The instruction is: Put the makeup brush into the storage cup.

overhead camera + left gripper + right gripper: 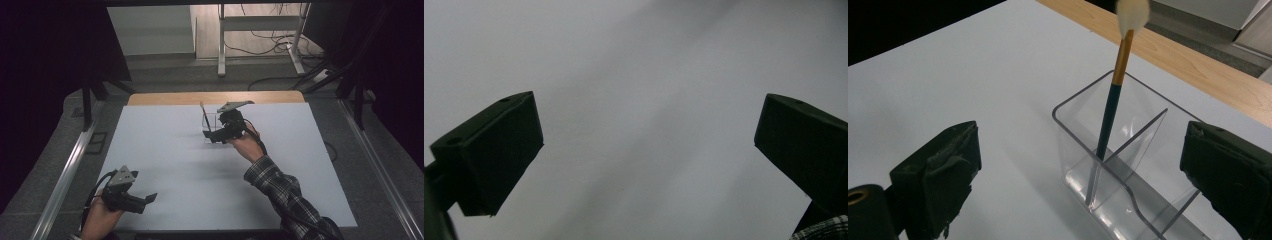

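Hovering with fingers spread, the right gripper [1078,180] faces a light, tippable clear acrylic organiser [1113,185] holding a slim teal-handled brush [1109,117]—best pinched mid-handle; left gripper [649,165] spread, idle.

Left gripper [649,145] open over bare white counter [644,75]

Two black jaws rise from bottom corners, set wide apart w/ nothing between them. Left-hand jaw is a blocky wedge, flat face angled inward, two small holes on its top edge; right-hand jaw similar, partly cut off by frame edge. Counter surface behind is plain pale grey-white, w/ a soft darker band of shade running diagonally from upper right to lower left. Bit of plaid sleeve [824,230] at bottom right corner, just under the right-hand jaw. Can't tell whether jaws touch the counter or hang above it.
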Available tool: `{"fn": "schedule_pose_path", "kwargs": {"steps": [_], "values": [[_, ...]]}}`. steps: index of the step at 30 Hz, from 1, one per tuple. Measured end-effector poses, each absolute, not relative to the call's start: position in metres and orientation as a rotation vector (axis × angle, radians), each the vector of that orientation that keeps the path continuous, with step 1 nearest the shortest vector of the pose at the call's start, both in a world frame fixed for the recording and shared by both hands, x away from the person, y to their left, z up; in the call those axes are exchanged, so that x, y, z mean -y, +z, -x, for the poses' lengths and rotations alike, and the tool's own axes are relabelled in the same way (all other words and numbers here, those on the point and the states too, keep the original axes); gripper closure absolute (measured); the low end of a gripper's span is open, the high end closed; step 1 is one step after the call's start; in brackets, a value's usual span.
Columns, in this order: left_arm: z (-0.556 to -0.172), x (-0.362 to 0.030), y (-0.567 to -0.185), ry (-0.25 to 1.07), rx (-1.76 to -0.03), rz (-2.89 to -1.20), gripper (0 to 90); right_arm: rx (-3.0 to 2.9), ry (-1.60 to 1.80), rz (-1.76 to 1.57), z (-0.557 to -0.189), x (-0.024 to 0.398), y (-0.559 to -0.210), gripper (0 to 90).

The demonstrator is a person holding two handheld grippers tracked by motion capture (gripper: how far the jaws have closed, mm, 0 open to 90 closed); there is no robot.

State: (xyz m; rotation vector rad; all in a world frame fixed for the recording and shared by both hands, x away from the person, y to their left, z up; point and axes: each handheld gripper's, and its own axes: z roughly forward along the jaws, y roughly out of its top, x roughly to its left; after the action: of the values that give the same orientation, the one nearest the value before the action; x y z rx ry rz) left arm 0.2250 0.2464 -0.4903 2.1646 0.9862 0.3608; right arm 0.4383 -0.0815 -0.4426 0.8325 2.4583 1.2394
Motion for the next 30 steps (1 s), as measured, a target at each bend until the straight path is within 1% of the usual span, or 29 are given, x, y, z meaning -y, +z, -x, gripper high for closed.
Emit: {"fn": "schedule_pose_path", "kwargs": {"steps": [30], "values": [[-0.225,-0.246,-0.490,0.360,-0.987,-2.163,0.0,-2.489,1.206,-0.764,-0.414,0.093,-0.444,2.3]]}}
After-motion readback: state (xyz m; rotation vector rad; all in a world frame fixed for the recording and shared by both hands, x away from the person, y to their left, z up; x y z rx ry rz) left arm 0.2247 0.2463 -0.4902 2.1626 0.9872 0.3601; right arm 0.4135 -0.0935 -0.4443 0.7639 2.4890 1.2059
